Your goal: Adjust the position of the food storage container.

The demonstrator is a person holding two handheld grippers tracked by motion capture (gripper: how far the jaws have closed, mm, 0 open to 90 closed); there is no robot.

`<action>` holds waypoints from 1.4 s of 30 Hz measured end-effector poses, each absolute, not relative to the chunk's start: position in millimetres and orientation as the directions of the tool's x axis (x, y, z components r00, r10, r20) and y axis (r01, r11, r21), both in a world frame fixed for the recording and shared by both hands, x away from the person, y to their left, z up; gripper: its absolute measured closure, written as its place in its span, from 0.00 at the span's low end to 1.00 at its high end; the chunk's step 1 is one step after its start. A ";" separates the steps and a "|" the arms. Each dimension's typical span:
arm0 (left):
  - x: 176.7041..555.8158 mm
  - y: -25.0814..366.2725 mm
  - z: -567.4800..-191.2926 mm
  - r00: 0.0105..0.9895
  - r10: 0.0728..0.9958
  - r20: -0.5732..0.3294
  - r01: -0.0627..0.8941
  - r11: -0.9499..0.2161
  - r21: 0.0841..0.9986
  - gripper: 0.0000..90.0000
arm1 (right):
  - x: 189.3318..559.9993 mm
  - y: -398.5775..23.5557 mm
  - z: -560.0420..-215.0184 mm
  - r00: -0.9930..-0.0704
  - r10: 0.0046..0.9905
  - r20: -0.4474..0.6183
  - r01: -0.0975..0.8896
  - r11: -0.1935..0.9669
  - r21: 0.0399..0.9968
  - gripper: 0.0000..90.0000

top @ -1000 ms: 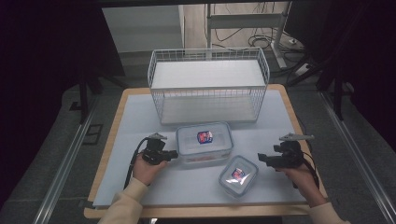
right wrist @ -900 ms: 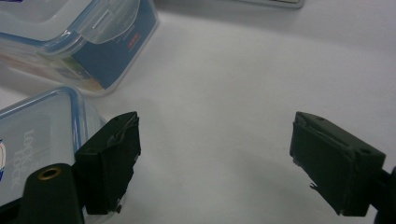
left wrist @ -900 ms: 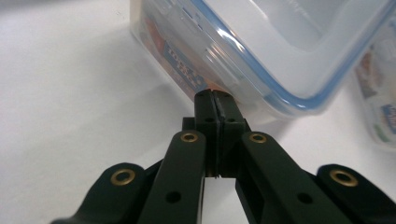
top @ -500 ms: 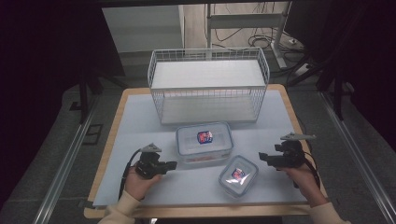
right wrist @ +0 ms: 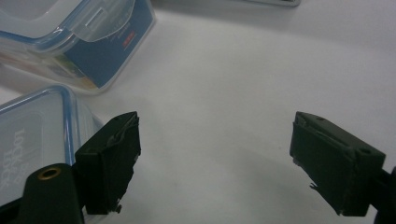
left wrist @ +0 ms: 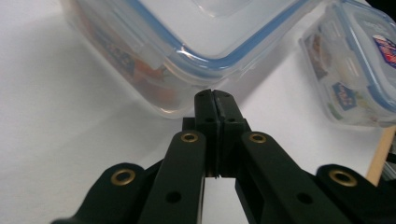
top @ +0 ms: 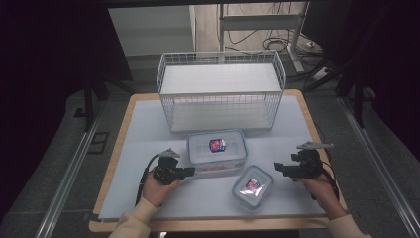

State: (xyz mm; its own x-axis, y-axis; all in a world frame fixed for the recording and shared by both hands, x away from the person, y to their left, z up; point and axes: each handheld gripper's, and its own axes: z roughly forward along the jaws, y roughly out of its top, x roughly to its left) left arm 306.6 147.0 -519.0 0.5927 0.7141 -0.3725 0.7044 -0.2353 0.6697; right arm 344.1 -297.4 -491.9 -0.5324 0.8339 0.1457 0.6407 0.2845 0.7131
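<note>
A large clear lidded container (top: 216,148) with a blue seal stands mid-table, and a smaller one (top: 253,186) sits in front of it to the right. My left gripper (top: 189,171) is shut with nothing in it. Its tips (left wrist: 215,96) rest just short of the large container's (left wrist: 154,42) near left corner. The small container (left wrist: 355,60) lies beyond. My right gripper (top: 277,167) is held to the right of the small container. Its jaws (right wrist: 215,154) stand wide open over bare mat, with the small container (right wrist: 32,135) beside one finger and the large one (right wrist: 79,37) farther off.
A white wire basket (top: 221,91) stands at the back of the pale blue mat (top: 148,129), which lies on a wooden board. The board's front edge (top: 213,225) runs close to the person's forearms. Cables and a metal frame lie on the floor behind.
My left gripper has drawn back a little toward the front edge and now points at the large container's corner. The right gripper has stayed put.
</note>
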 end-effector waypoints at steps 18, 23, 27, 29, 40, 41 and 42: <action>312.8 153.9 -522.1 0.569 0.726 -0.386 0.718 -0.211 0.663 0.98 | 344.2 -297.2 -493.2 -0.533 0.834 0.141 0.640 0.290 0.711 0.18; 300.0 162.3 -518.4 0.577 0.735 -0.356 0.705 -0.228 0.672 0.99 | 343.6 -299.1 -490.8 -0.530 0.836 0.142 0.637 0.281 0.718 0.18; 296.4 176.3 -514.0 0.553 0.746 -0.371 0.706 -0.182 0.685 0.99 | 343.7 -300.0 -489.8 -0.529 0.836 0.144 0.637 0.279 0.719 0.18; 296.8 183.4 -510.9 0.535 0.751 -0.387 0.705 -0.143 0.695 0.99 | 343.3 -300.0 -488.6 -0.527 0.838 0.144 0.635 0.275 0.722 0.18; 294.9 184.4 -503.3 0.484 0.825 -0.292 0.670 -0.135 0.730 0.57 | 343.9 -301.3 -488.2 -0.524 0.839 0.149 0.632 0.266 0.728 0.18; 295.3 185.3 -501.4 0.478 0.825 -0.300 0.673 -0.125 0.729 0.50 | 343.8 -301.4 -487.8 -0.522 0.839 0.153 0.632 0.260 0.730 0.17; 295.3 185.3 -501.4 0.478 0.825 -0.300 0.673 -0.125 0.729 0.43 | 343.8 -301.4 -487.8 -0.522 0.839 0.153 0.632 0.260 0.730 0.17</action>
State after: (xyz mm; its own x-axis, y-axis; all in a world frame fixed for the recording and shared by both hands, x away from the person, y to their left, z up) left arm 295.3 185.3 -501.4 0.4784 0.8254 -0.2997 0.6730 -0.1254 0.7290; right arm 343.8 -301.4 -487.8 -0.5221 0.8391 0.1528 0.6318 0.2601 0.7302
